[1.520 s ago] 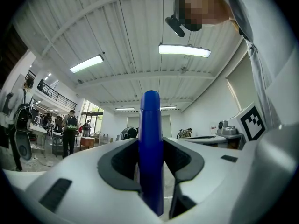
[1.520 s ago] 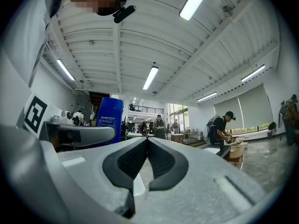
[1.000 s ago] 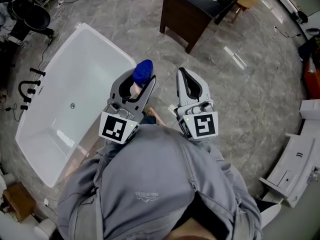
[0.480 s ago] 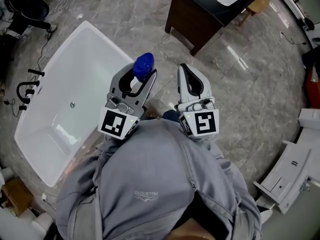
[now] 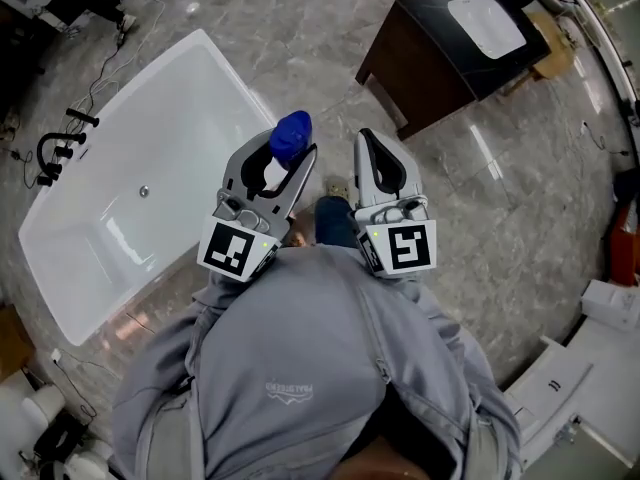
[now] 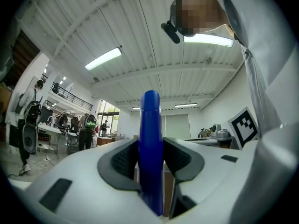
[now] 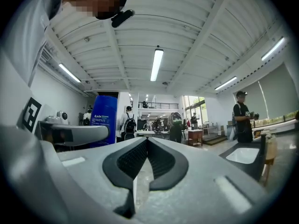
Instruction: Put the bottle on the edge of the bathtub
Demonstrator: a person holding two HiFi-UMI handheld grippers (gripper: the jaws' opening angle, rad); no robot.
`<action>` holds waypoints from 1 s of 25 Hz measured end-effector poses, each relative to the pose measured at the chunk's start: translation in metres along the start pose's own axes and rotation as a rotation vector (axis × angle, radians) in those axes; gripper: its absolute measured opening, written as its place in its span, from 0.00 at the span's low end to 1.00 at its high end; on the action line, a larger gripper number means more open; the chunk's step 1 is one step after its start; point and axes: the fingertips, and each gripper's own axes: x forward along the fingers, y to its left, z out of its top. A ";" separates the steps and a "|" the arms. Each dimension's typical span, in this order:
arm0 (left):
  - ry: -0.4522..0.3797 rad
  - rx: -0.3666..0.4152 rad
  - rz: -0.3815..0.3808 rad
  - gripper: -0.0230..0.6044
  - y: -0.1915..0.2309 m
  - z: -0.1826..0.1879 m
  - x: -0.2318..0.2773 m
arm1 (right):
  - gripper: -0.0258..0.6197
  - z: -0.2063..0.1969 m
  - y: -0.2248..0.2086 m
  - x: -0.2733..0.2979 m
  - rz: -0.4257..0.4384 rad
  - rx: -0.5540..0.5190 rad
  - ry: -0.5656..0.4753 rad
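Turned toward the glossy white bathtub point(image 5: 170, 128), left claw point(image 5: 285, 163) clamps the cylindrical blue bottle point(image 5: 291, 133); right claw point(image 5: 366, 148) closed, empty.

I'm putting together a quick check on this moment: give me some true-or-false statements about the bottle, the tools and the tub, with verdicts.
1. The left tool grips the blue bottle. True.
2. The right tool holds a second bottle. False: its jaws are together with nothing between them.
3. The blue bottle stands on the rim of the bathtub. False: it is clamped in the left tool, not set down.
4. A dark cabinet with a white basin stands on the floor. True.
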 end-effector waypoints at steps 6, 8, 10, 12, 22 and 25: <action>-0.016 0.023 0.136 0.28 0.039 0.000 0.036 | 0.04 0.002 -0.026 0.061 0.154 -0.003 -0.008; -0.028 0.030 0.176 0.28 0.051 0.004 0.051 | 0.04 0.006 -0.038 0.081 0.194 -0.004 -0.012; -0.038 0.036 0.211 0.28 0.061 0.007 0.066 | 0.04 0.008 -0.051 0.099 0.228 0.003 -0.008; -0.059 0.042 0.245 0.28 0.068 0.011 0.081 | 0.04 0.007 -0.064 0.114 0.261 0.016 -0.003; -0.078 0.034 0.413 0.28 0.094 0.003 0.130 | 0.04 -0.007 -0.117 0.158 0.397 0.037 0.001; -0.076 0.035 0.441 0.28 0.095 0.003 0.138 | 0.04 -0.008 -0.128 0.164 0.412 0.040 0.000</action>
